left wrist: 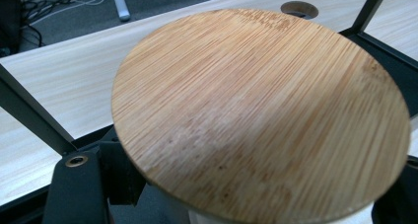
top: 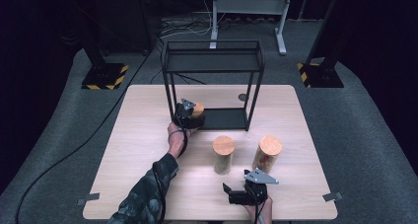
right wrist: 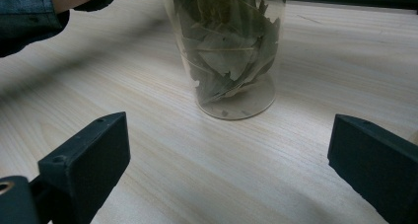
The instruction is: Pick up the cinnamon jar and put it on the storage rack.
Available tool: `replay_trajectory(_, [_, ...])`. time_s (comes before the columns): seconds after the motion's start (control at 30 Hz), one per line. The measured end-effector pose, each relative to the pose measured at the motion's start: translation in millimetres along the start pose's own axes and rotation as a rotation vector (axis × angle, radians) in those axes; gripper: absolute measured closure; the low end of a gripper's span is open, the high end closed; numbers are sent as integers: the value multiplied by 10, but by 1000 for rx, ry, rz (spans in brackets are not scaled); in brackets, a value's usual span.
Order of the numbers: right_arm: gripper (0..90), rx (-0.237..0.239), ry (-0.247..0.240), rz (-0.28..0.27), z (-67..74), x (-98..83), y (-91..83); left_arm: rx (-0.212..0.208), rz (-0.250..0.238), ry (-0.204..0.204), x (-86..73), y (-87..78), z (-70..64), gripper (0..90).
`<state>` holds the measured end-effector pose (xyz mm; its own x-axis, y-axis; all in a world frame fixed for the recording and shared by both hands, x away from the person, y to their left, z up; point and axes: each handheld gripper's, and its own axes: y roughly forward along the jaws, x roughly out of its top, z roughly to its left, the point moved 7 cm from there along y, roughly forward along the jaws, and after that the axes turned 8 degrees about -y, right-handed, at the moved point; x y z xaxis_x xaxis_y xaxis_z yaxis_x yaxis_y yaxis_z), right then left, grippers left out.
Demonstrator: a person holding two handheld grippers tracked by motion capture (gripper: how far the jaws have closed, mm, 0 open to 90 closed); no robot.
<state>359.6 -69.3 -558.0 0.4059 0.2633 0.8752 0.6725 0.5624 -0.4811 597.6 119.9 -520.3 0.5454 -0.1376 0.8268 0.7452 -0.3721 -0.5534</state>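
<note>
The bamboo lid (left wrist: 261, 115) is the nearest thing, seen from the left gripper (top: 189, 116) as a round disc just above its own jaws. It closes a jar (top: 196, 111) that this gripper holds by the body, the jaws closed against its sides – the glass itself is almost hidden under the lid. The jar stands upright, its long axis vertical, at the front left corner of the black wire shelf (top: 213, 61), just at the edge of the lower tray (top: 224, 118). I judge that the work in hand is to set this jar on that tray. From the jaws, the free part of the tray lies forward and to the right, between the thin black legs, so the coming move has to carry the jar that way and keep it upright under the upper level.

Nearer to the person stand two more jars with the same lids, the middle jar (top: 223, 154) filled with dry leaves and the right jar (top: 267, 153) beside it, a little apart. The right gripper (top: 240, 194) rests low at the near edge of the table (top: 148, 135), its jaws wide and empty – they point at the middle jar, which is clearly closer to this hand than to the left one.
</note>
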Motion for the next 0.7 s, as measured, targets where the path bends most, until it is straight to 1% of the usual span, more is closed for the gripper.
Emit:
replay_trajectory(0.23, [17, 0, 0, 1, 1, 0, 1, 3, 13, -10, -20, 72, 36, 254])
replay_trajectory(0.47, [17, 0, -1, 1, 1, 0, 1, -15, 7, -28, -24, 108, 71, 254])
replay_trajectory(0.7, [17, -2, -2, 1, 2, 0, 0, -8, 6, -33, -3, 137, 95, 254])
